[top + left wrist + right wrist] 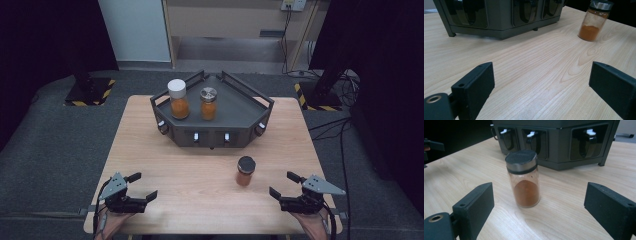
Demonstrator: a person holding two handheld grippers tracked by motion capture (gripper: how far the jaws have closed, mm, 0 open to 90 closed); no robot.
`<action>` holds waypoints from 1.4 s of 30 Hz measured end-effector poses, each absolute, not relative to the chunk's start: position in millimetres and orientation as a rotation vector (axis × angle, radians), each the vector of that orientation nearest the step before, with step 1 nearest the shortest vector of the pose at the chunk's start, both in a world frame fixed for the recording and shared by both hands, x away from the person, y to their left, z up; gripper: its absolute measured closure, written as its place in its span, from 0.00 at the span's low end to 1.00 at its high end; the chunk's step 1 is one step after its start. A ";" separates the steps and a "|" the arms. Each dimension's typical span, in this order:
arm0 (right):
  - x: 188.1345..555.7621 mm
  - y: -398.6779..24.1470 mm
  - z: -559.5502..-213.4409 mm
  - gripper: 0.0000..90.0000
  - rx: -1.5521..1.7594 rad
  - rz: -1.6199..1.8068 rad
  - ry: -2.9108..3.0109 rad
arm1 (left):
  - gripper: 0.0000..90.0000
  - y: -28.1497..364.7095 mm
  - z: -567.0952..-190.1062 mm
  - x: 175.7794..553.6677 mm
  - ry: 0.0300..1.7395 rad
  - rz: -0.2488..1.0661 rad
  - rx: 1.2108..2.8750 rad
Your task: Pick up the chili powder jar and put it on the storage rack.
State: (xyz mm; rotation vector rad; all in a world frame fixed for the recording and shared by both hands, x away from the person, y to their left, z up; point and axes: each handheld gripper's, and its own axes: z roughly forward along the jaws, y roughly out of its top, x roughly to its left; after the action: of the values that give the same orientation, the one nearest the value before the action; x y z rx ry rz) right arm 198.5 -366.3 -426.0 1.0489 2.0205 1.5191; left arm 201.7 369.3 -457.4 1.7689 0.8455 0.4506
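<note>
A wooden table (pixel 200 165) stands in a dim room. At the 12 o'clock end of the table sits a dark grey rack (pixel 240 117) with a raised rail around its flat top. Small white knobs (pixel 196 136) show along its front side.

Two jars stand on top of the rack, side by side but apart. The jar with the white lid (pixel 178 99) is at 9 o'clock from the other one. The jar with the silver lid (pixel 208 103) is on the right. Both hold orange powder.

A third jar, the jar with the black lid (pixel 245 170), stands upright on the bare table. It is at 6 o'clock from the rack, a bit toward the right, and well apart from it. It is partly filled with orange-brown powder.

The left gripper (pixel 142 187) rests low near the 7 o'clock corner of the table. Its jaws are spread wide and hold nothing. In the left gripper view, bare wood lies between the jaws, and the black-lidded jar is far off at about 1 o'clock.

The right gripper (pixel 283 185) rests near the 5 o'clock corner. Its jaws are spread wide too and hold nothing. In the right gripper view, the black-lidded jar stands out in front, between the lines of the two jaws, touching neither. The rack is behind it.
</note>
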 end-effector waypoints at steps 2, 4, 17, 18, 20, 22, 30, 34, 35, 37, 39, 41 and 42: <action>199.8 -365.5 -423.3 0.10 1.042 1.511 2.029 | 0.06 369.4 -457.6 201.8 0.846 0.450 1.769; 200.1 -365.0 -421.9 0.10 1.041 1.514 2.028 | 0.06 369.5 -457.7 201.7 0.848 0.450 1.767; 210.8 -357.4 -400.4 0.10 0.998 1.513 2.045 | 0.06 369.3 -457.9 202.3 0.850 0.447 1.766; 212.2 -356.5 -399.1 0.10 0.991 1.510 2.050 | 0.06 369.1 -458.0 202.4 0.849 0.447 1.767; 214.7 -354.7 -397.2 0.10 0.992 1.516 2.053 | 0.06 369.1 -457.9 202.3 0.849 0.447 1.767; 217.4 -353.2 -395.6 0.10 0.989 1.515 2.062 | 0.06 369.3 -458.0 202.4 0.851 0.447 1.766; 230.1 -343.1 -388.5 0.10 0.958 1.503 2.092 | 0.06 369.4 -458.0 202.5 0.850 0.445 1.766; 237.5 -337.7 -387.7 0.10 0.952 1.502 2.112 | 0.06 369.3 -457.8 202.3 0.849 0.446 1.767; 239.2 -336.2 -387.6 0.10 0.951 1.500 2.117 | 0.06 369.1 -457.8 202.4 0.849 0.446 1.768; 243.4 -334.1 -387.4 0.10 0.951 1.505 2.128 | 0.06 369.1 -457.8 202.5 0.848 0.445 1.769; 246.6 -331.2 -386.6 0.10 0.948 1.501 2.134 | 0.06 368.9 -457.7 202.6 0.849 0.445 1.770; 250.6 -329.6 -386.9 0.10 0.950 1.512 2.140 | 0.06 368.8 -457.7 202.6 0.848 0.445 1.770; 252.8 -328.6 -386.8 0.10 0.950 1.514 2.145 | 0.06 368.8 -457.7 202.6 0.848 0.445 1.771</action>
State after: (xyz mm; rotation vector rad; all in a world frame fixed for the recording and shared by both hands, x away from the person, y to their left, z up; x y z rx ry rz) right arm 252.8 -328.6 -386.8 0.9504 2.1448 1.5139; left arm 202.6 368.8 -457.7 1.7707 0.8477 0.4450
